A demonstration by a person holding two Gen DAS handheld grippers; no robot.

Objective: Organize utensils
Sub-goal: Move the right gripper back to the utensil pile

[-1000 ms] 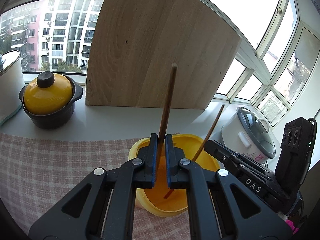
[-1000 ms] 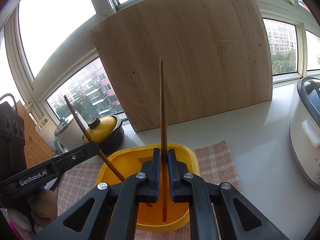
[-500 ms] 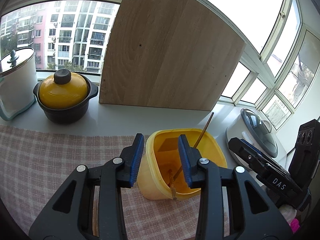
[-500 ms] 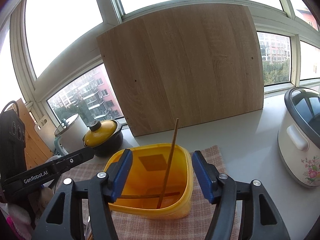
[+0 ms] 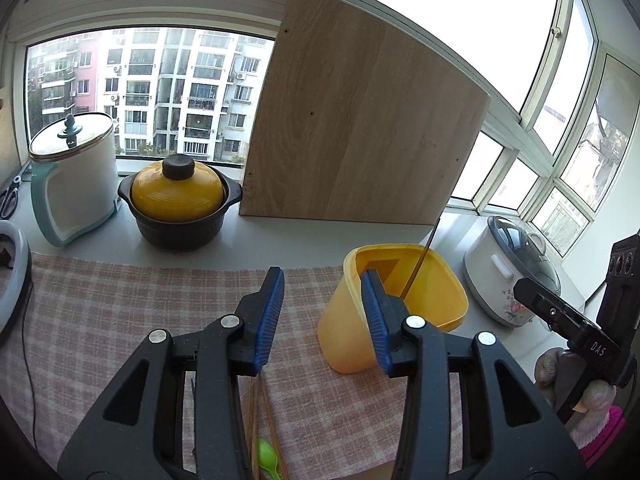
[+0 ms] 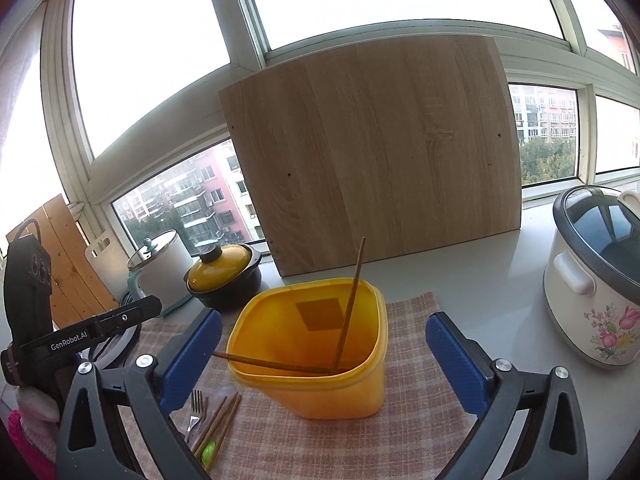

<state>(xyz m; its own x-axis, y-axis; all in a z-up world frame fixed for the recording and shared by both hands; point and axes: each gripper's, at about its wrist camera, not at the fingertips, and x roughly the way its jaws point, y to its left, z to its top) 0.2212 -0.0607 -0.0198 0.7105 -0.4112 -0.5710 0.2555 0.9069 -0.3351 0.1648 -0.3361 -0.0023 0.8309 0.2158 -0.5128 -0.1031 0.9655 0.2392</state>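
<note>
The wooden board (image 6: 372, 156) leans at the counter's back edge; the yellow container (image 6: 316, 344) stands on the checked cloth (image 6: 416, 432) — two chopsticks (image 6: 350, 304) inside; both the left gripper (image 5: 323, 316) and right gripper (image 6: 320, 356) gape wide, empty; loose chopsticks (image 6: 218, 426), fork (image 6: 196, 410) and green spoon (image 5: 266, 454) lie at the cloth's front edge.

The table (image 6: 472, 280) carries a checked cloth (image 6: 416, 412); behind the cloth stand a wooden board (image 6: 376, 152) and casserole pot (image 6: 224, 276)
</note>
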